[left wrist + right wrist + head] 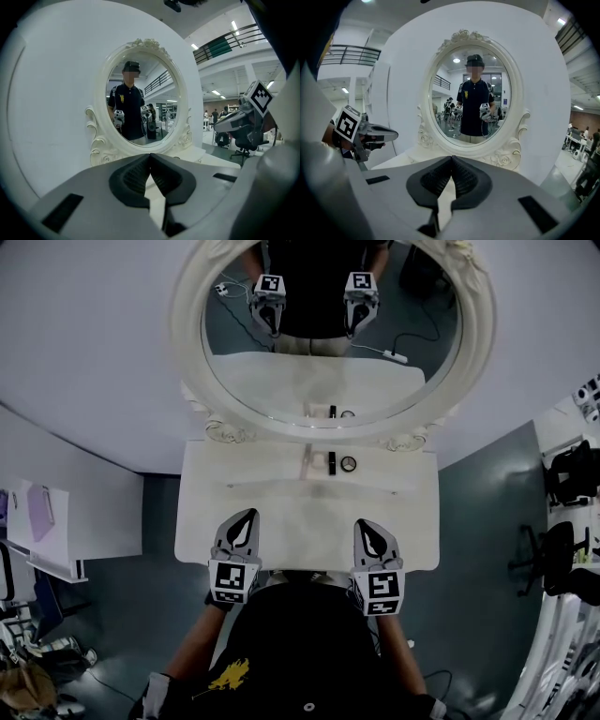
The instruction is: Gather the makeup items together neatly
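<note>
The person [300, 652] stands at the near edge of a white dressing table [281, 493], in a black shirt, with both forearms reaching forward and the elbows tucked in by the body. Each hand is hidden behind its gripper's marker cube.

The left gripper [247, 516] lies over the near left part of the tabletop and the right gripper [365, 525] over the near right part. They are side by side, well apart, and both point toward the far side with a slight downward tilt. In the left gripper view the left gripper [150, 155] has its ribbed pads pressed together at the tips with nothing between them. The right gripper view shows the same for the right gripper [451, 159]: jaws closed and empty. Each gripper also appears at the edge of the other's view, held level beside it.

The table between the grippers and the far edge is plain white. The makeup items sit at the far middle of the tabletop, just in front of the mirror's base and well away from both grippers. They are a slim black tube [331, 462] and, just to its right, a small round item [348, 463] with a dark rim. The two are close together but not touching; what kind of makeup each one is cannot be made out.

Beyond them an oval mirror [190, 324] in an ornate white frame stands against a pale wall, reflecting the two items, both grippers and the person.
</note>
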